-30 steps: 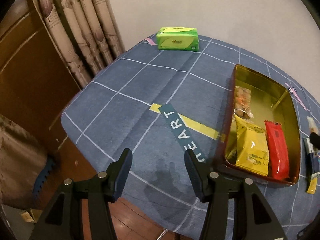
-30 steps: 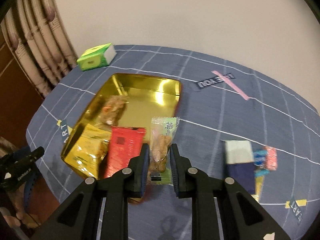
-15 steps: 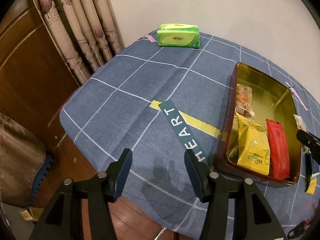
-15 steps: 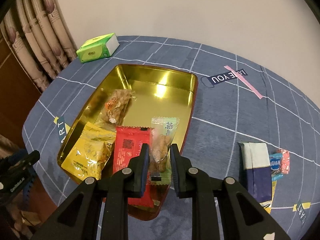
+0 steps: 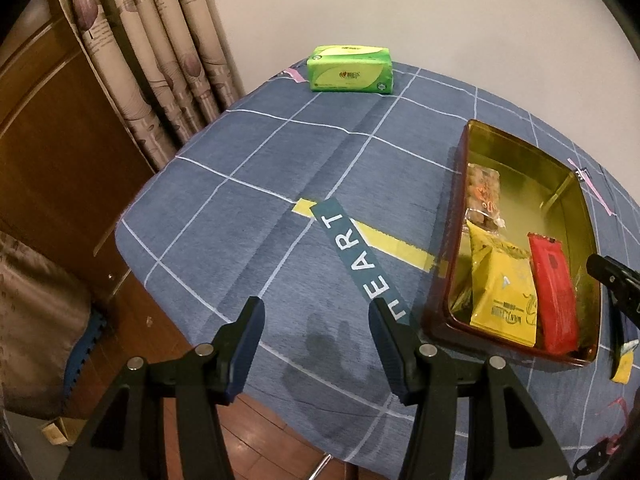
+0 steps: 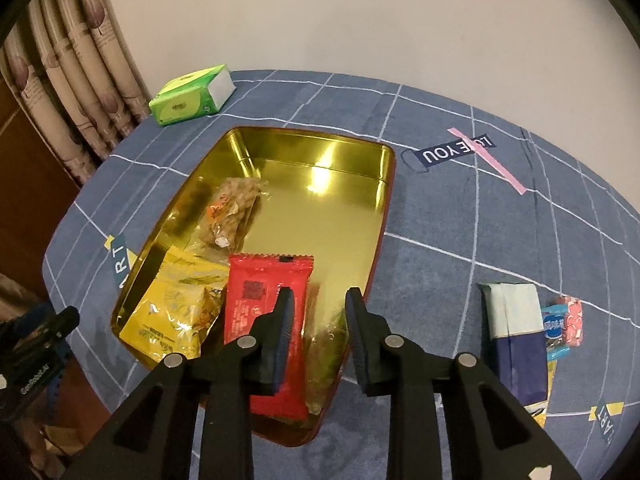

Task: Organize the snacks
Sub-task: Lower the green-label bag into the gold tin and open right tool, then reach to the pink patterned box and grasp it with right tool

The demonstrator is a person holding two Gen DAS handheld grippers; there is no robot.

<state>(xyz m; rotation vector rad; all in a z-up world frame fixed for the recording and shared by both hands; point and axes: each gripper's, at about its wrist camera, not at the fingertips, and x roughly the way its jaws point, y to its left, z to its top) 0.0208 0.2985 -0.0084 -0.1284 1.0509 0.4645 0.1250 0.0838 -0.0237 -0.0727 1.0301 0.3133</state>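
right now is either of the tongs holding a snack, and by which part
Neither. The right tongs have just been opening; the clear snack packet lies loose in the gold tin. The left tongs are empty.

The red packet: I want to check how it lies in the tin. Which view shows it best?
The right wrist view: the red packet lies near and face-up, though a finger covers part. The left wrist view shows it whole but small and foreshortened, at the tin's right side.

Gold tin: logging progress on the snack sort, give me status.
Right gripper jaws just opened over gold tin; clear snack packet dropped beside red packet. Left gripper open, empty. Loose snacks remain on tablecloth.
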